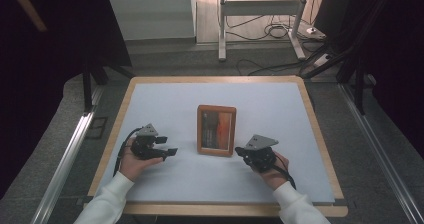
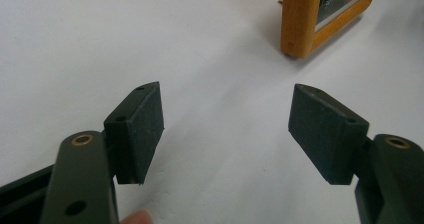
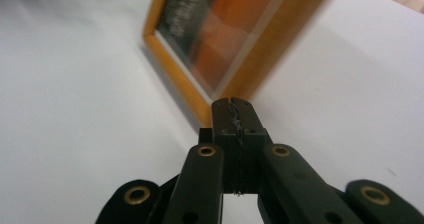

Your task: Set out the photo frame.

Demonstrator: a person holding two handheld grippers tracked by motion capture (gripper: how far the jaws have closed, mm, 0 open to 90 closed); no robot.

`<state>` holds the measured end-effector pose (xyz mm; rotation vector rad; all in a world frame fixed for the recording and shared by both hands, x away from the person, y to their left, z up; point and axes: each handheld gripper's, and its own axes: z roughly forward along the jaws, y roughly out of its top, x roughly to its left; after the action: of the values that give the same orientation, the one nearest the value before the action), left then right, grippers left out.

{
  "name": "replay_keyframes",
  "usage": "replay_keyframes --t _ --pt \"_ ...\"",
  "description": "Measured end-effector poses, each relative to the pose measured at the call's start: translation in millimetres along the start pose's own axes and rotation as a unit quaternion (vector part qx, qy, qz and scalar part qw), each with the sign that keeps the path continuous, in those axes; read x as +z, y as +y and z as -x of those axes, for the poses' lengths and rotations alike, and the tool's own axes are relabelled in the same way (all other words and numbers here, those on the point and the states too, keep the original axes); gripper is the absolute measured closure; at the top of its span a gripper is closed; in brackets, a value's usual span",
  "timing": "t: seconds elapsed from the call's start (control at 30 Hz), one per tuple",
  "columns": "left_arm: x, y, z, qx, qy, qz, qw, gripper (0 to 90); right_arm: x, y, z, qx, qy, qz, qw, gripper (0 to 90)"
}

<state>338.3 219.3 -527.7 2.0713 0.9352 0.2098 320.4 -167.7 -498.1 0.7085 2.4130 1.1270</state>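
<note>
A small wooden-framed picture (image 1: 216,130) stands mid-table. Left gripper (image 1: 167,146), jaws apart, waits just left of it; right gripper (image 3: 235,109), jaws together, nears its corner and could topple it.

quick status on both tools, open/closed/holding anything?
Left tool: open, holding nothing, short of the picture frame.
Right tool: closed on nothing, tip at the frame's corner.
</note>
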Motion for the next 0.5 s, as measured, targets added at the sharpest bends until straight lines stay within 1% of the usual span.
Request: replay_keyframes --t 0.03,0.07,0.1,0.17,0.2,0.27,0.33,0.37,0.4,0.47,0.5 --pt "-0.5 -0.5 0.8 -0.001 0.002 0.001 1.0000 29.6 -4.2 -2.7 3.3 0.006 -0.004 0.002 1.0000 89.9" --pt "-1.4 -0.7 1.5 0.000 0.004 0.002 1.0000 29.6 -14.2 -9.9 11.5 0.019 -0.011 0.004 0.9998 89.6" --pt "-2.0 -0.6 1.9 0.000 0.005 0.004 1.0000 29.6 -14.2 -9.9 11.5 0.019 -0.011 0.004 0.9998 89.6" --pt "-3.2 -0.2 2.8 -0.001 0.007 0.008 0.9999 29.7 -21.9 -17.0 17.9 0.032 -0.016 0.007 0.9994 86.3" --pt "-3.4 -0.1 3.3 -0.002 0.008 0.009 0.9999 29.7 -26.5 -21.6 21.9 0.041 -0.015 0.010 0.9990 81.3" --pt "-2.8 0.3 4.5 0.000 0.010 0.011 0.9999 29.7 -36.3 -31.1 29.5 0.061 -0.023 0.015 0.9977 67.1" --pt "-2.2 0.7 5.4 0.002 0.011 0.011 0.9999 29.7 -47.7 -42.1 37.4 0.083 -0.024 0.022 0.9960 57.0" --pt "-2.0 0.8 6.0 0.003 0.011 0.010 0.9999 29.7 -55.7 -50.7 42.7 0.099 -0.039 0.025 0.9940 48.5" --pt "-1.8 0.9 6.7 0.003 0.012 0.010 0.9999 29.7 -55.7 -50.7 42.7 0.099 -0.039 0.025 0.9940 48.5" --pt "-2.0 1.1 8.0 0.004 0.013 0.010 0.9999 29.4 -63.3 -60.3 48.9 0.118 -0.047 0.024 0.9916 43.5" --pt "-2.4 1.1 9.0 0.004 0.015 0.012 0.9998 29.4 -69.6 -69.5 54.0 0.132 -0.060 0.026 0.9890 39.1"
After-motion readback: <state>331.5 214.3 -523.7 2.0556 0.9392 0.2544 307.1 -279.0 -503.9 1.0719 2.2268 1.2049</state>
